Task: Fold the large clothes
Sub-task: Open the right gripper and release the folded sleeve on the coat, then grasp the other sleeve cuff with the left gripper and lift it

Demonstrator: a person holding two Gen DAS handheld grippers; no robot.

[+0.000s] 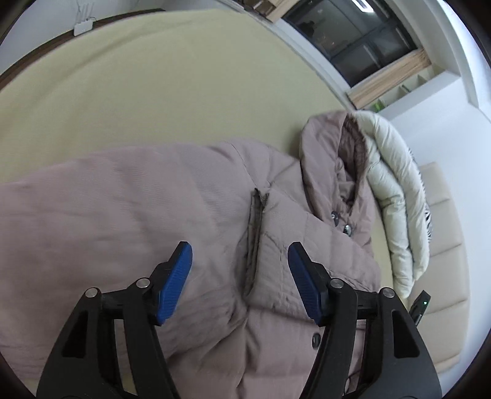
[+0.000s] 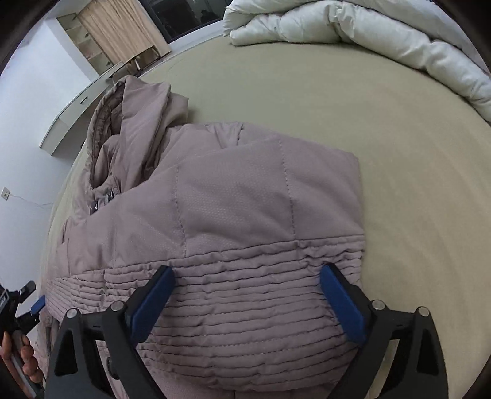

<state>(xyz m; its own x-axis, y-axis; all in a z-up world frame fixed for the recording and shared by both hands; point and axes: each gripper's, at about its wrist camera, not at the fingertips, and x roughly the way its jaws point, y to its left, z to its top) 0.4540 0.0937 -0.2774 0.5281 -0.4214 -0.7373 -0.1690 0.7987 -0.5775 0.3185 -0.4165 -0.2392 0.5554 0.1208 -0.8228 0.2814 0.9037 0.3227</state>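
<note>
The left wrist camera sits low behind the left gripper point(image 1: 240, 277), looking down close over the jacket point(image 1: 153, 221) and on across the bed point(image 1: 138, 76) toward a dark window point(image 1: 353, 33). The right wrist camera rides behind the right gripper point(image 2: 247, 302), equally close, facing over the jacket's ribbed hem toward the duvet point(image 2: 353, 27). Both views share the jacket's hood point(image 1: 325, 153), the duvet and the bed.

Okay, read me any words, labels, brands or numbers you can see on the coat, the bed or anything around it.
There is no readable text in either view.
Mauve quilted hooded coat: no tag or brand shows.
Round dark snap buttons: too small to tell any marking.
White box with antennas on the far wall: no legible label.
White wall socket: too small to read.
</note>
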